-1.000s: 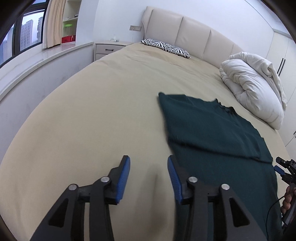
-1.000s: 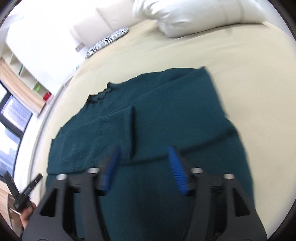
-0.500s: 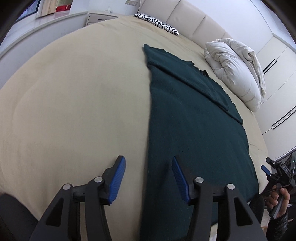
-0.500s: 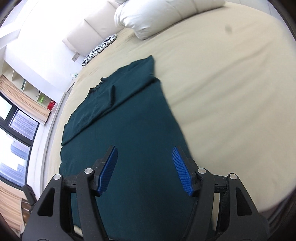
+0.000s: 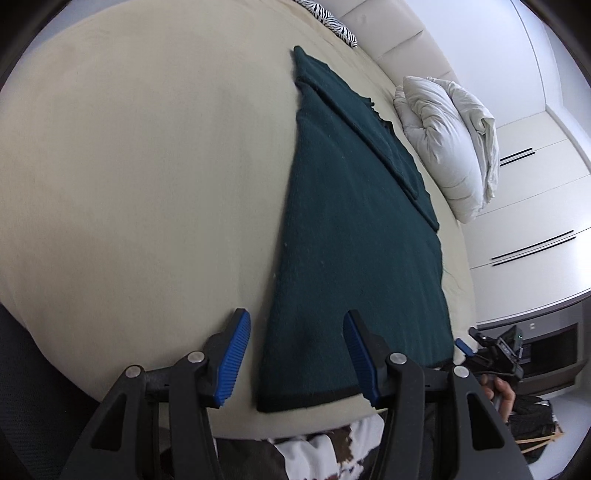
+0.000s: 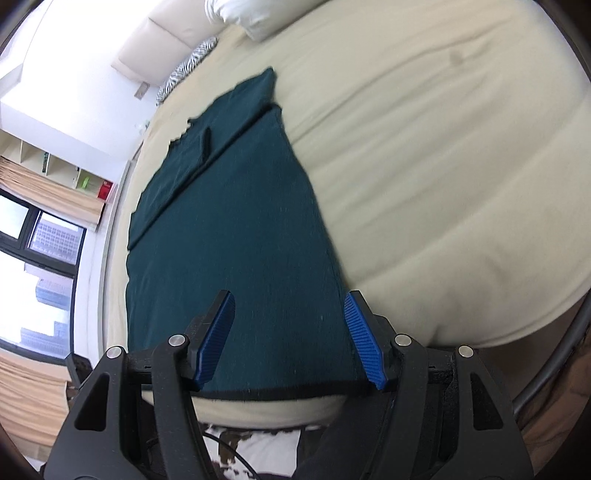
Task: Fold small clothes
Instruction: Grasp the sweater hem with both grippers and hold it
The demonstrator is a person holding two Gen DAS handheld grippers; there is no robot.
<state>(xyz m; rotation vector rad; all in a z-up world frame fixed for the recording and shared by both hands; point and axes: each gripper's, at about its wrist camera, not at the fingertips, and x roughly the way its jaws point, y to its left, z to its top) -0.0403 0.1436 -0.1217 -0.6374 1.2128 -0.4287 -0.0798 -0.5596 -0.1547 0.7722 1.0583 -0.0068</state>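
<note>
A dark green knitted garment (image 5: pixel 354 229) lies flat on the beige bed (image 5: pixel 140 177), sleeves folded across its far end, hem near the bed's front edge. My left gripper (image 5: pixel 295 358) hovers open over the hem's left corner, blue pads apart, nothing pressed between them. In the right wrist view the same garment (image 6: pixel 229 236) stretches away from me. There my right gripper (image 6: pixel 290 339) stands open above the hem's right corner, with no cloth pinched. The right gripper also shows small at the right edge of the left wrist view, held by a hand (image 5: pixel 502 397).
A white bunched duvet (image 5: pixel 450 140) lies at the bed's far right, a zebra-pattern pillow (image 5: pixel 332 22) by the headboard. White wardrobe doors (image 5: pixel 535 221) stand to the right. A window and shelves (image 6: pixel 48 206) are on the left side. The bed's front edge is just under both grippers.
Both grippers have drawn back from the garment's upper part to its hem at the bed's front edge and tilted further down. The left gripper's fingers stand slightly wider than before.
</note>
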